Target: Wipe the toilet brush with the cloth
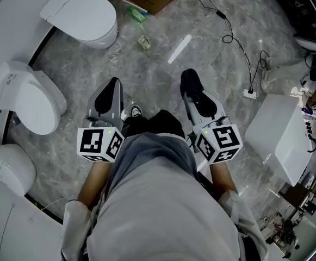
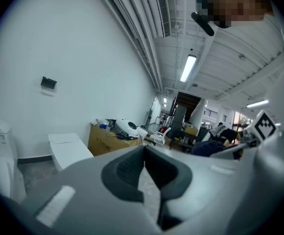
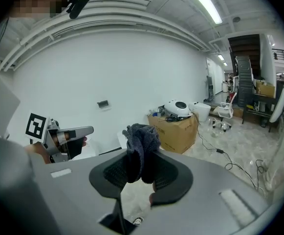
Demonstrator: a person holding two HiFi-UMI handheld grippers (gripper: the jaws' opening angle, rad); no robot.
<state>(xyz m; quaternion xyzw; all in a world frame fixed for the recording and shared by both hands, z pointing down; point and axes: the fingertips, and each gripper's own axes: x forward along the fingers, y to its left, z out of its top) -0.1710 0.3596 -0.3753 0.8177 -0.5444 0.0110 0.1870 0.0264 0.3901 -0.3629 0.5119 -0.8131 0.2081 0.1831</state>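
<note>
Several toilets (image 1: 30, 99) on grey marble floor (image 1: 163, 86) — left jaws pressed together, right jaws pinching cloth (image 3: 142, 137)

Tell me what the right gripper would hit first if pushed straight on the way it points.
Nothing close: the right gripper, clamping a dark grey cloth, faces open grey marbled floor, then probably the brown cardboard box; depth unclear.
</note>
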